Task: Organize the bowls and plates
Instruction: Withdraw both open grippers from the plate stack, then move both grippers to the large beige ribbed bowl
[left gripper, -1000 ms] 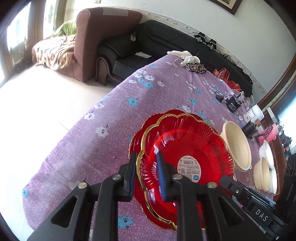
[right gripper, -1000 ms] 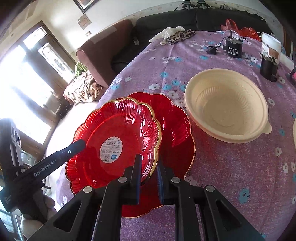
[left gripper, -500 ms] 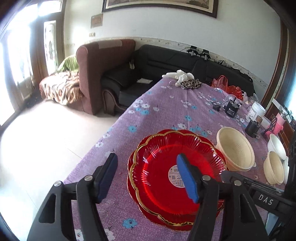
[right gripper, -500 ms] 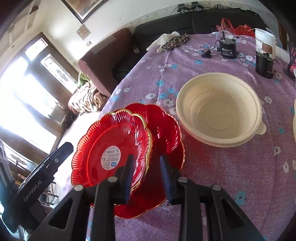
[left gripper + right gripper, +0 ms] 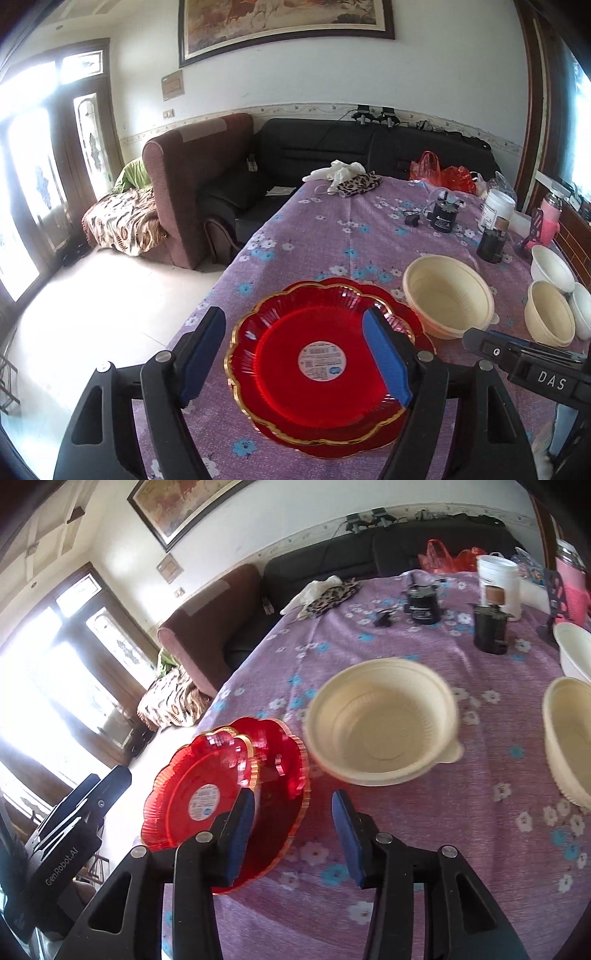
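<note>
Two red plates [image 5: 317, 365] lie stacked, the top one sitting slightly off centre on the lower, at the near edge of the counter [image 5: 369, 229]. My left tool [image 5: 295, 354] and right tool [image 5: 293, 829] are both opening, gripping nothing. To finish cleanly I should lift both straight clear without nudging the stack, then go for the large cream bowl [image 5: 382, 723] just beside it.
</note>
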`<state>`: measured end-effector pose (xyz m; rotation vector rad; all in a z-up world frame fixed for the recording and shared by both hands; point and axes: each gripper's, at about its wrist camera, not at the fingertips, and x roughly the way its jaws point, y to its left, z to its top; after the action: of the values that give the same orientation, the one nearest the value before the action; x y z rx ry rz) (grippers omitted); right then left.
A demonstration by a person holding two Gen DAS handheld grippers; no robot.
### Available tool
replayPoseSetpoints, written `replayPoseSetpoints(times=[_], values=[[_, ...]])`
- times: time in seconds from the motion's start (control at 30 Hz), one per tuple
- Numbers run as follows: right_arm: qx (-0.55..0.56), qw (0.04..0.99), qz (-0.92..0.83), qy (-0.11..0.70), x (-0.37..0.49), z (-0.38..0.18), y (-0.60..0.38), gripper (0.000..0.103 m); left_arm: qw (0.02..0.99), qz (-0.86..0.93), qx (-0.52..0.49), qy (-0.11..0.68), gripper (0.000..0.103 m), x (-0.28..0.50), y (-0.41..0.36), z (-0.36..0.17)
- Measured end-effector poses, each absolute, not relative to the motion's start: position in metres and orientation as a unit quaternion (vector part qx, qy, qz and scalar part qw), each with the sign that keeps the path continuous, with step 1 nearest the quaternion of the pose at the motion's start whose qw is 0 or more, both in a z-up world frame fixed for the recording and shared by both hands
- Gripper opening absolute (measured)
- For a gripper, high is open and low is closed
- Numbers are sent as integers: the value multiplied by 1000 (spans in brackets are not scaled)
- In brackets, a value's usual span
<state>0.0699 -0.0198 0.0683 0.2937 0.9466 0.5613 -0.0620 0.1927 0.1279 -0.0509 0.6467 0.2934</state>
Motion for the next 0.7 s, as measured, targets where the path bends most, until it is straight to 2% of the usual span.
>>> replayPoseSetpoints(times=[0.37, 0.7], values=[[186, 848, 218, 446, 88, 53, -112, 49, 938, 104, 8, 330, 76, -29, 140, 126], [247, 872, 136, 400, 88, 62, -230, 51, 932, 34, -35, 358, 76, 10, 97, 121]])
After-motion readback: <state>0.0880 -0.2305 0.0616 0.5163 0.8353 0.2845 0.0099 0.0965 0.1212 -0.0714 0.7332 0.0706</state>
